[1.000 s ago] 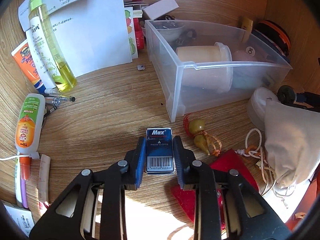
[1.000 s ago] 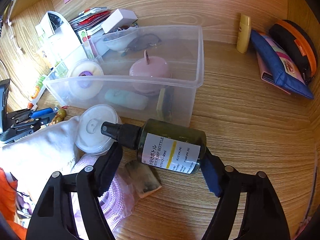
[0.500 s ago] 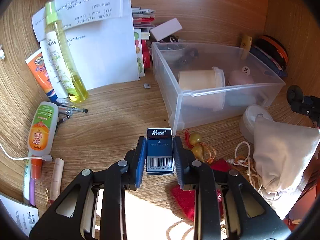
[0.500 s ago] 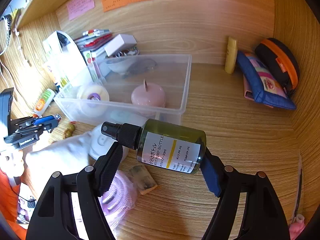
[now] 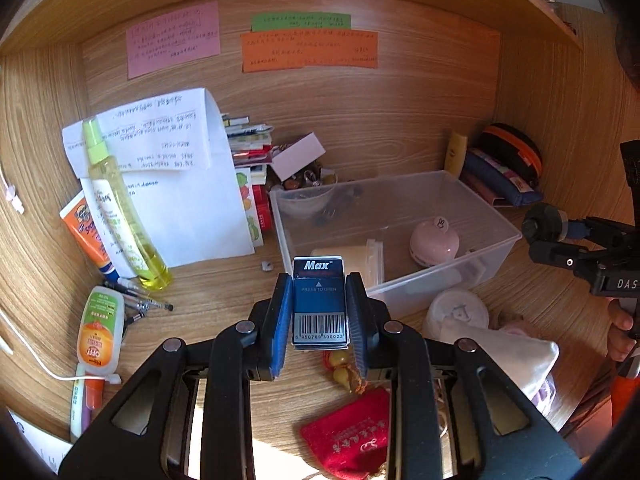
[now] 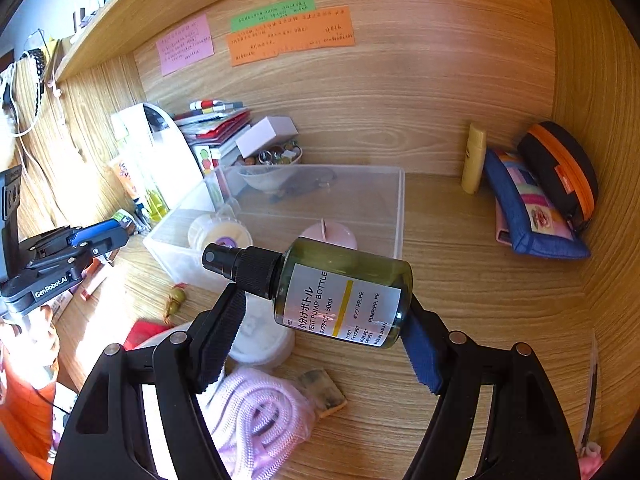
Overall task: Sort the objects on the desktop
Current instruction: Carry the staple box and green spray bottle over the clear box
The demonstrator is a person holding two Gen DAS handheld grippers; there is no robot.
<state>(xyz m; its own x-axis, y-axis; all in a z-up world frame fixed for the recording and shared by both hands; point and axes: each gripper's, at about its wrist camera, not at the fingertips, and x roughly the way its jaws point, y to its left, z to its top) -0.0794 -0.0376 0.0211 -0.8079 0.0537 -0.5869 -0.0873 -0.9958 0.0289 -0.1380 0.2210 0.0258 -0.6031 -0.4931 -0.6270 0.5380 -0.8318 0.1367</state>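
The left hand-held gripper [image 5: 319, 312] clamps a blue Max staple box [image 5: 319, 304] between its blue pads, barcode end nearest the camera, above the wooden surface [image 5: 216, 292]. Behind it stands a clear plastic bin [image 5: 472, 256] holding a pink round case [image 5: 434, 242] and a pale lidded jar [image 5: 352, 256]. To the left, a yellow spray bottle [image 5: 120, 216] leans on white papers [image 5: 180, 184]. A red pouch [image 5: 352, 440] lies below the gripper. The right hand-held gripper [image 5: 556, 232] shows at the right edge.
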